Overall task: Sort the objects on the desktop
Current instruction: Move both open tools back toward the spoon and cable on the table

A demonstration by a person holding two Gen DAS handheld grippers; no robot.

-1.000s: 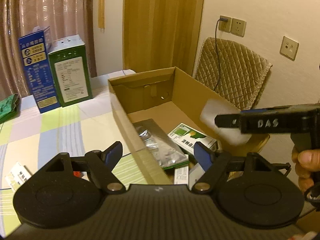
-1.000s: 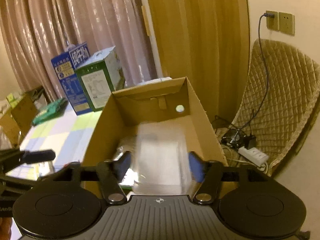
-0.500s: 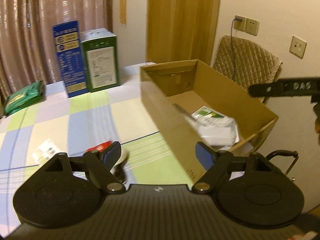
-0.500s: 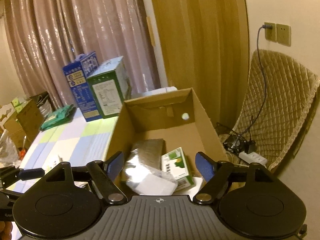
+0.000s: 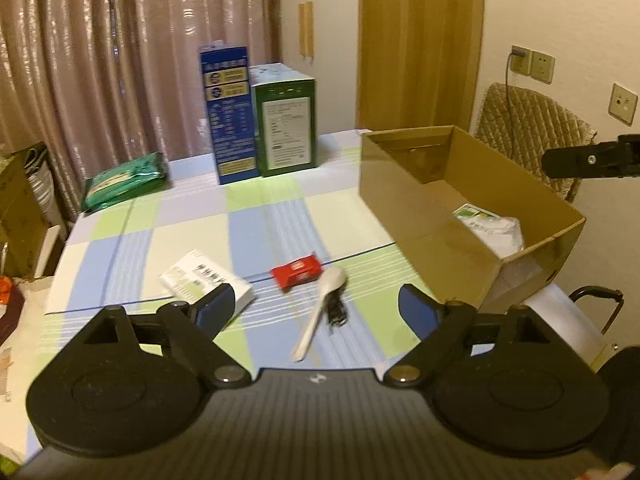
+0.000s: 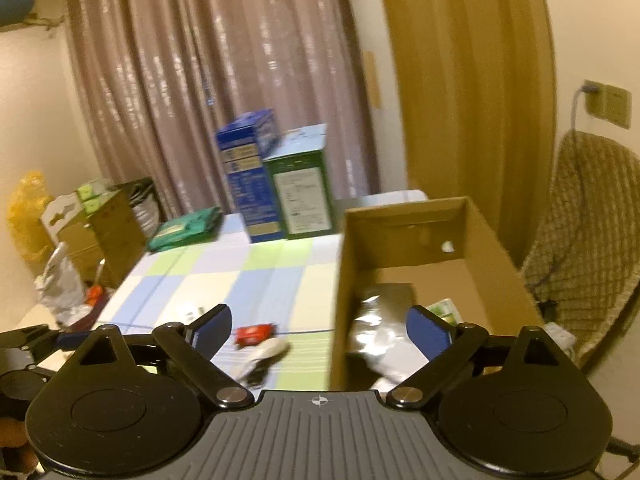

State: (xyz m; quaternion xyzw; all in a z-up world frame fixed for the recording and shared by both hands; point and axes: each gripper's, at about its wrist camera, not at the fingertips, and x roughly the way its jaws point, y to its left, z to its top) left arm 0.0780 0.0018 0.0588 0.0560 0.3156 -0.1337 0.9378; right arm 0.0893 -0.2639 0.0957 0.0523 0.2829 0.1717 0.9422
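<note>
Both of your claws stand wide with nothing between their pads, jaws just having spread further. Your left claw (image 5: 316,306) hangs over the checked desk (image 5: 192,220), above a white spoon (image 5: 320,316) that lies touching a small dark object, with a red packet (image 5: 297,271) just beside the spoon's bowl and a white medicine box (image 5: 200,282) nearby. Your right claw (image 6: 320,328) straddles the near wall of the cardboard box (image 6: 492,248), which holds a silvery pouch (image 6: 380,328) and a green-and-white carton (image 6: 444,310)
</note>
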